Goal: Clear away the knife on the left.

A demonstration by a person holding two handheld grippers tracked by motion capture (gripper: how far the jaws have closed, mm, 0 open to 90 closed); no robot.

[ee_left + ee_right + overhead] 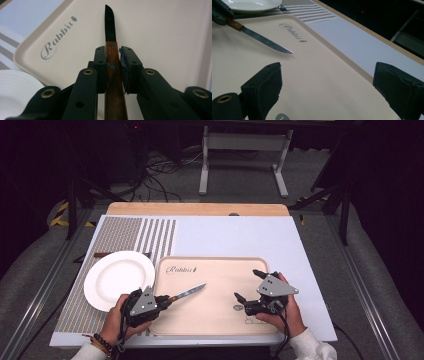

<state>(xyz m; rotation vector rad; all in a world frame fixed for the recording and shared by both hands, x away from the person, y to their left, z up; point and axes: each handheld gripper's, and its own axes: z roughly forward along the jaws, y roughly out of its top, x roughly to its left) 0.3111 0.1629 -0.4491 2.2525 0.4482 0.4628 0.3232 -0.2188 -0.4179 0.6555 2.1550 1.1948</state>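
Fingers (101, 67) of my left gripper (112, 66) clamp the knife (111, 37) handle over the tray (160, 32); right gripper (327, 85) gapes empty.

On the beige tray (155, 30) there is one word in grey cursive letters, near its far left corner. It reads "Rabbit" (58, 37), and a small leaf-like mark stands after it. I can read no other text or number anywhere.

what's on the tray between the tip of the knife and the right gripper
Nothing: in the high view the tray is bare between the knife tip and the right gripper. The right gripper view shows the same bare stretch.
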